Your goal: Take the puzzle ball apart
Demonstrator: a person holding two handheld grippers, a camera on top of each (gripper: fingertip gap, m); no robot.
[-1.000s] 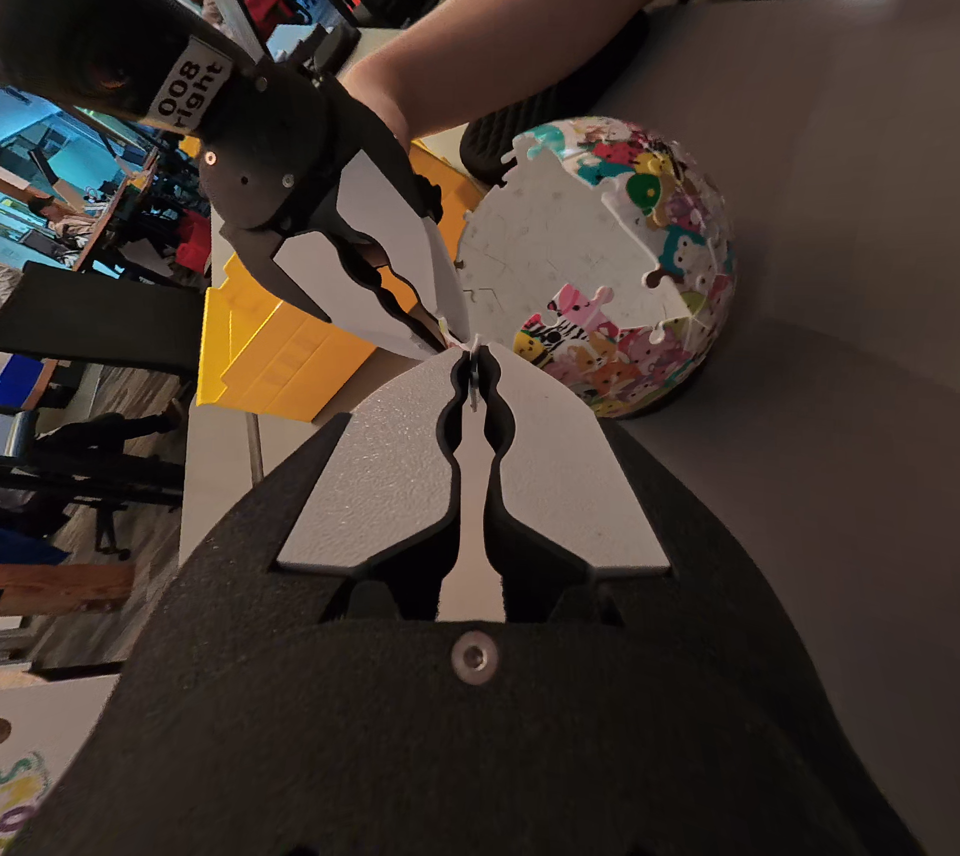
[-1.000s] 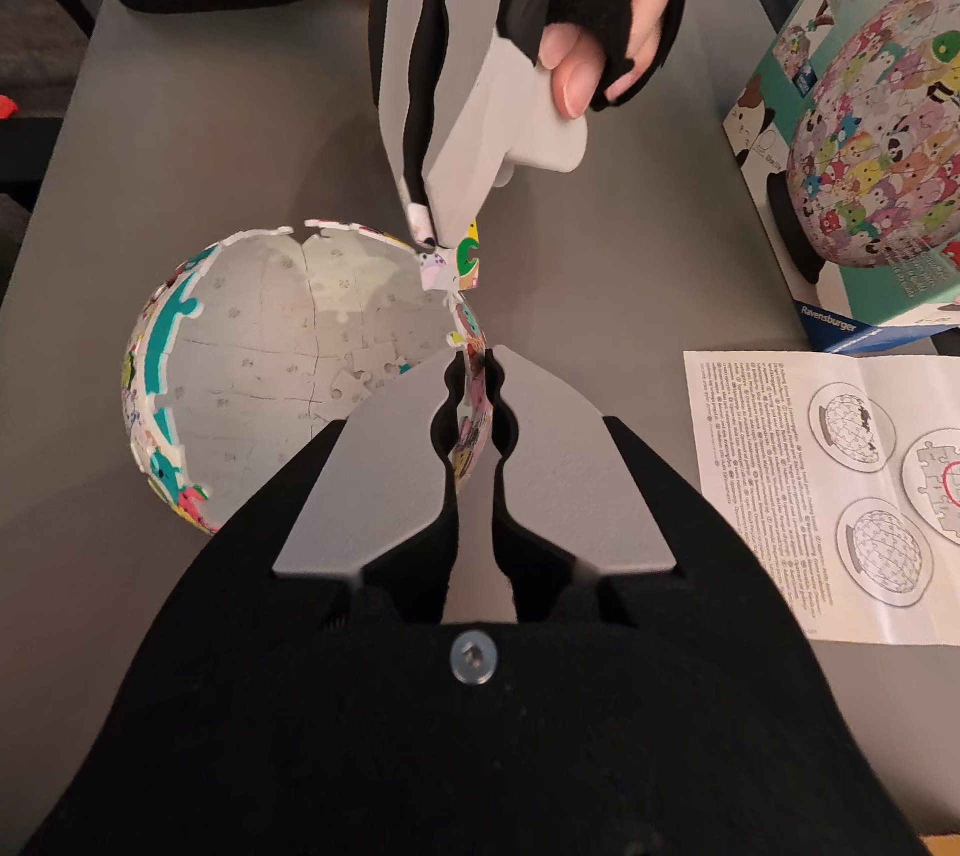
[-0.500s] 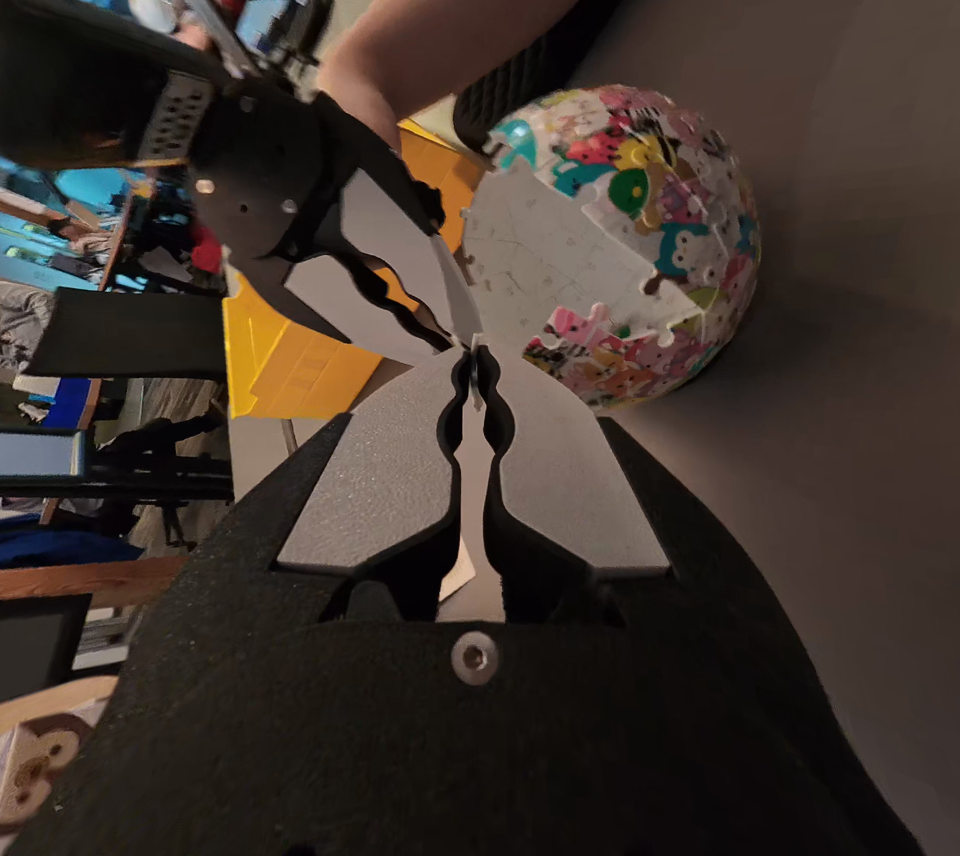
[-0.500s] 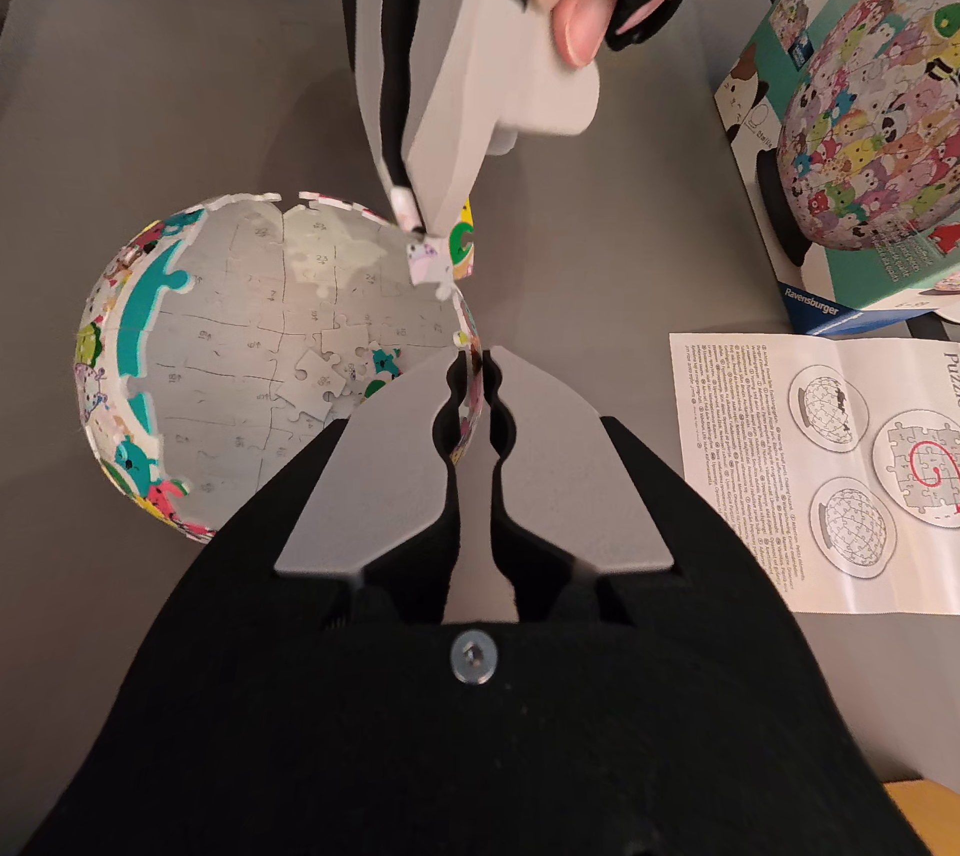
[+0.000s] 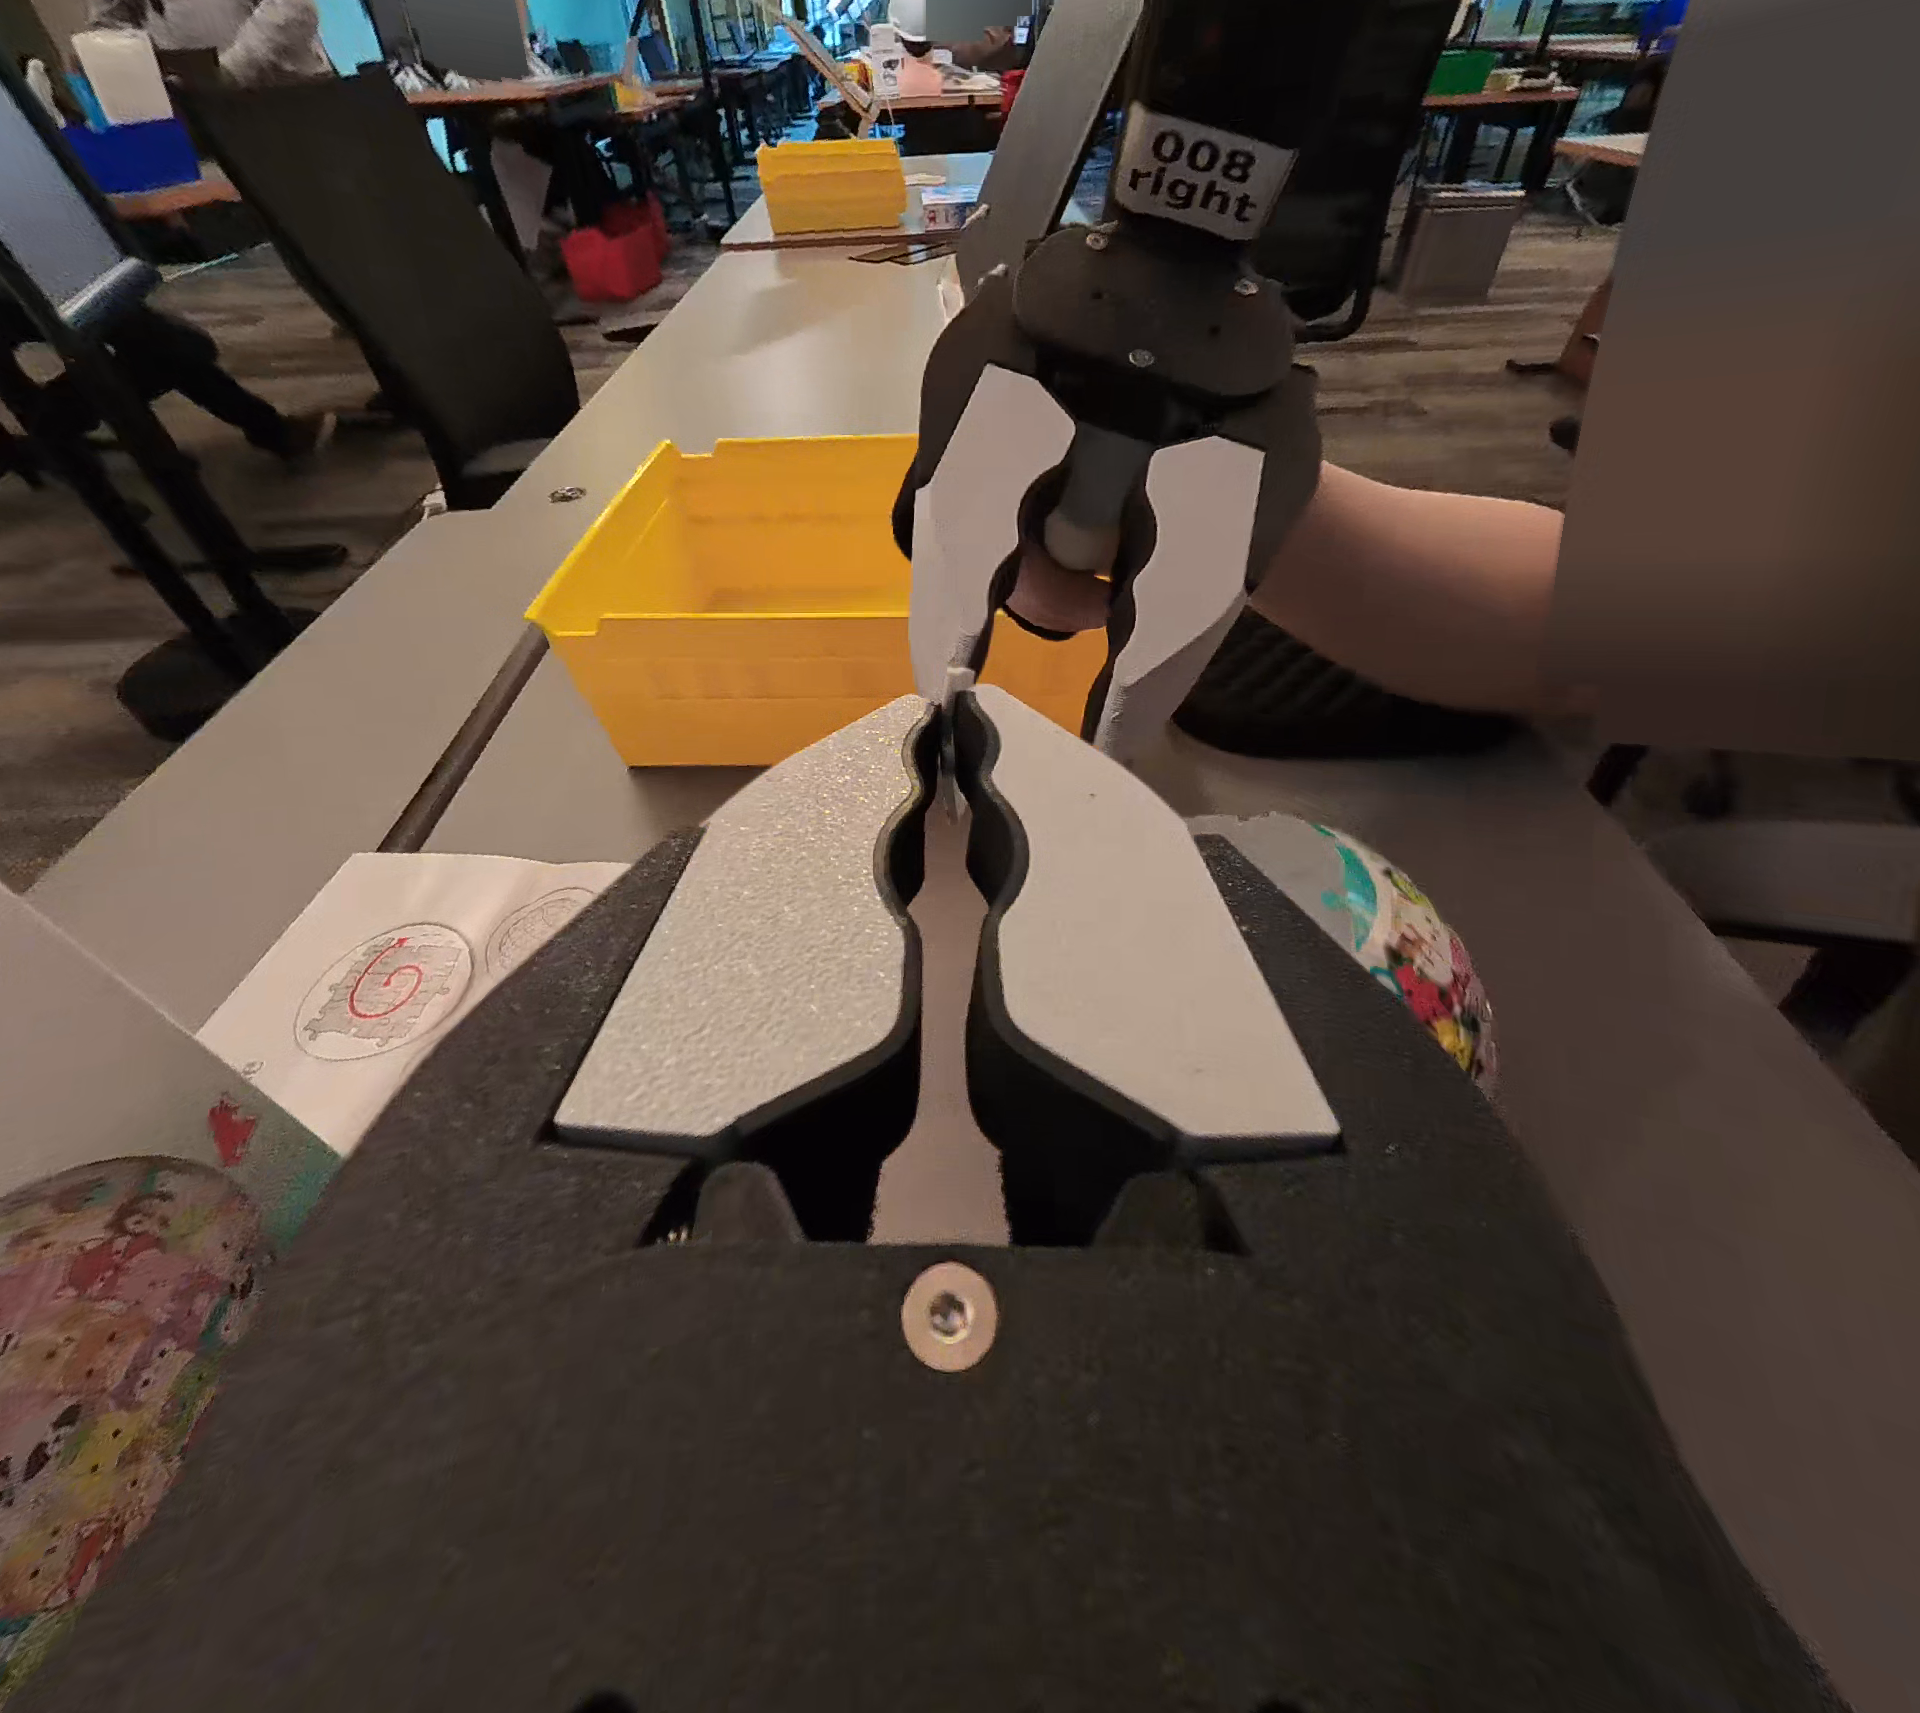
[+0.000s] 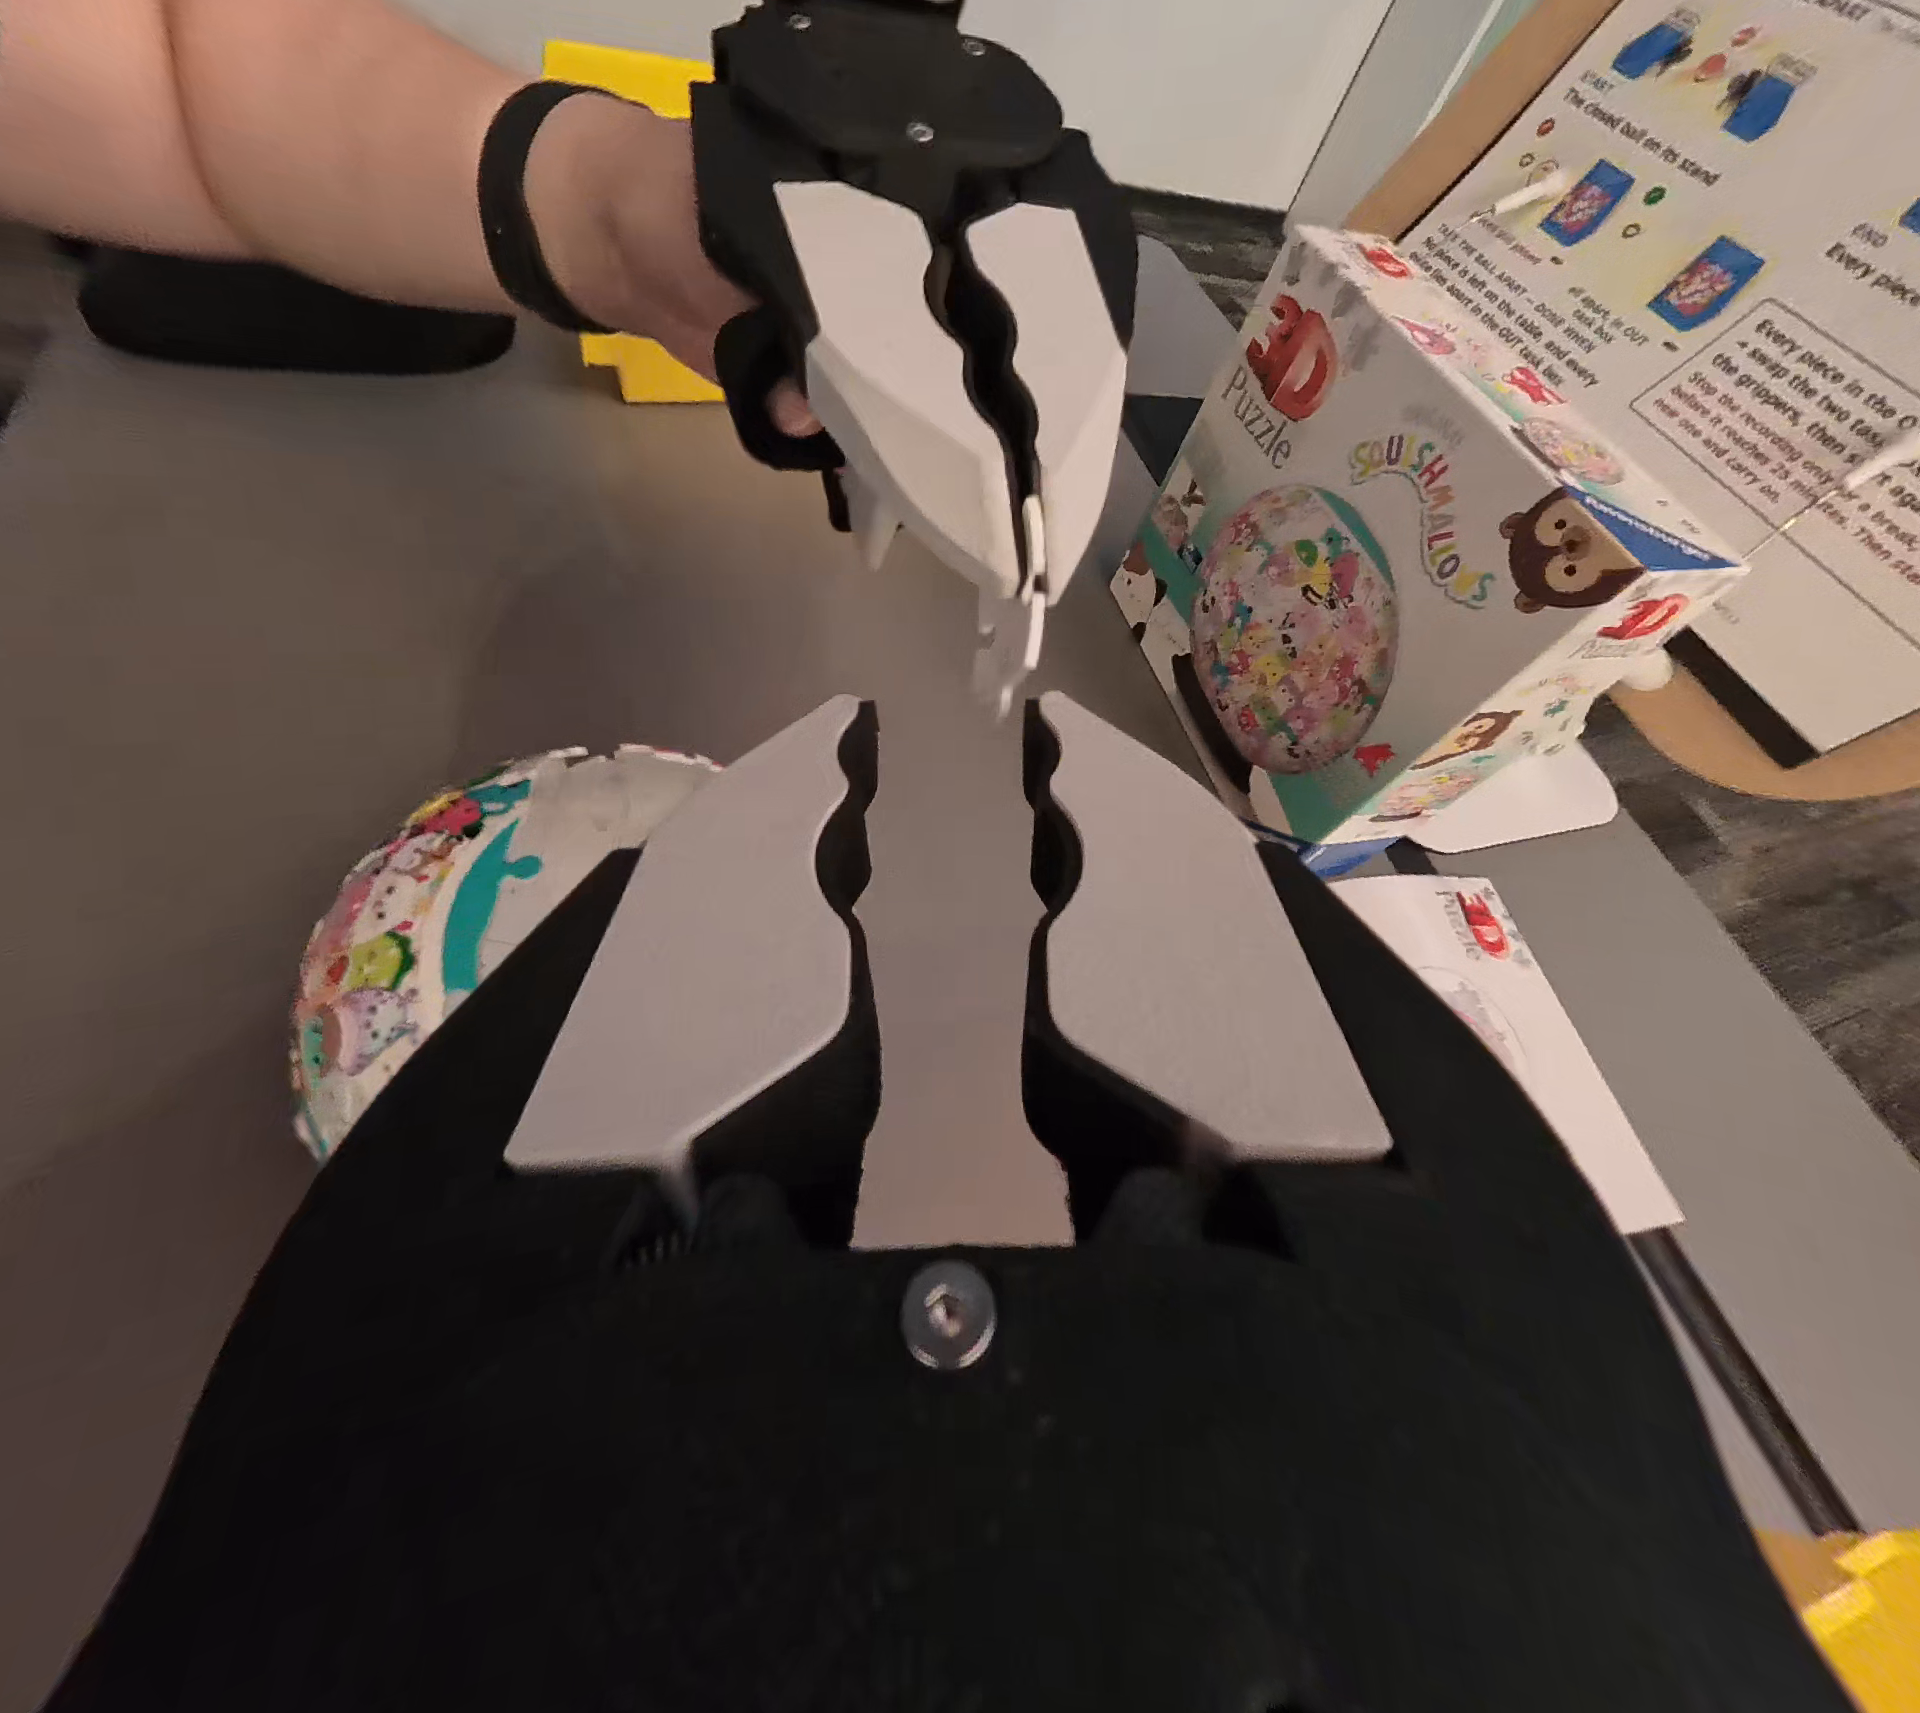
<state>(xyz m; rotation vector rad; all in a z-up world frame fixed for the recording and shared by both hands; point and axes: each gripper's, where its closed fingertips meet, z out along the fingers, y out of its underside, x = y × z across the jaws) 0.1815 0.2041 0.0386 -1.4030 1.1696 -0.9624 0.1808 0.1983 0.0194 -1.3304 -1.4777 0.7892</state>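
Observation:
The puzzle ball (image 6: 416, 894), colourful outside and white inside with part of its shell gone, lies on the grey table (image 6: 260, 624). It also shows low in the left wrist view (image 5: 1397, 946). My left gripper (image 5: 948, 713) is shut on a small white puzzle piece (image 5: 953, 687) and holds it in the air, clear of the ball. In the right wrist view the left gripper (image 6: 1023, 583) points down with the piece (image 6: 1031, 635) at its tips. My right gripper (image 6: 948, 718) is open and empty just below that piece; it also shows in the left wrist view (image 5: 1023, 707).
A yellow bin (image 5: 748, 603) stands on the table behind the grippers. The puzzle box (image 6: 1403, 603) and an instruction sheet (image 6: 1507, 1040) lie to the right of the ball. A printed board (image 6: 1714, 157) leans behind the box. A black pad (image 6: 291, 313) lies at the far left. Both grippers' tips are close together, under 4 cm apart.
My right gripper has let go of the ball's rim and opened. My left gripper has pulled the piece off the ball. Both grippers have lifted and tilted up, away from the ball.

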